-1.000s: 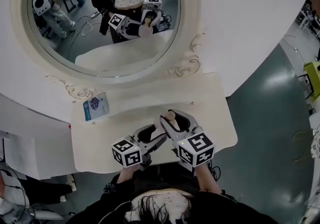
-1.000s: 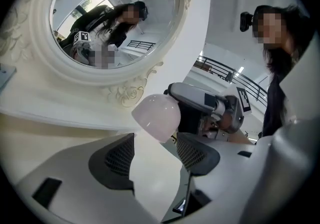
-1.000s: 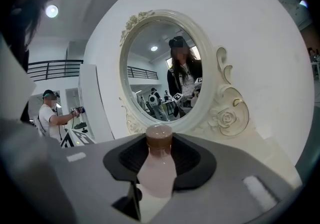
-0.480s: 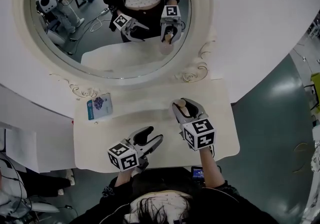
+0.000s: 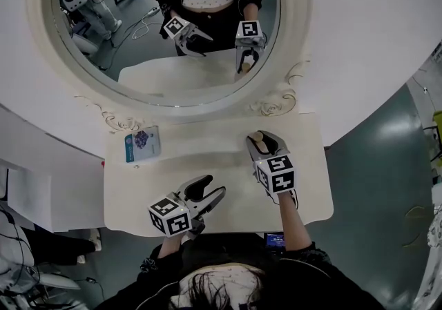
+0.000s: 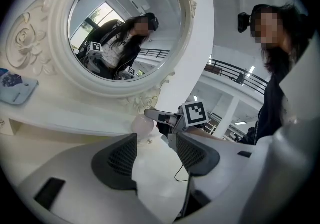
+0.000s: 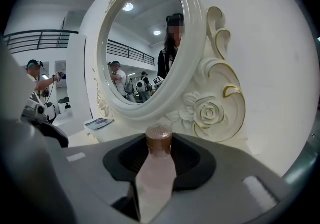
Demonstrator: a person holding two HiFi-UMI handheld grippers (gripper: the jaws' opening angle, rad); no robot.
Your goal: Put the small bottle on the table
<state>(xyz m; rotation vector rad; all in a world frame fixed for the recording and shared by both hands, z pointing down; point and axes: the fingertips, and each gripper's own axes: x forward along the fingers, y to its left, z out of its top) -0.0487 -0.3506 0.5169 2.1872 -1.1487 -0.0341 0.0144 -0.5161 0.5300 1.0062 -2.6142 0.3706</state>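
The small pale pink bottle [image 7: 159, 143] with a brown cap stands upright between the jaws of my right gripper [image 7: 160, 165], which is shut on it. In the head view the bottle [image 5: 257, 139] and right gripper [image 5: 262, 143] hang over the white table [image 5: 207, 153] at its back right, near the mirror's base. The left gripper view shows the bottle [image 6: 142, 124] low over the tabletop; I cannot tell if it touches. My left gripper [image 5: 209, 189] sits near the front edge, open, with nothing between its jaws [image 6: 156, 155].
A large round mirror [image 5: 166, 25] in an ornate white frame stands along the table's back. A blue packet [image 5: 142, 144] lies at the back left. The table's right edge drops to a dark green floor [image 5: 373, 157].
My right gripper has carried the bottle away from the left gripper, to the right and back toward the mirror, and lower. The left gripper has shifted slightly left.
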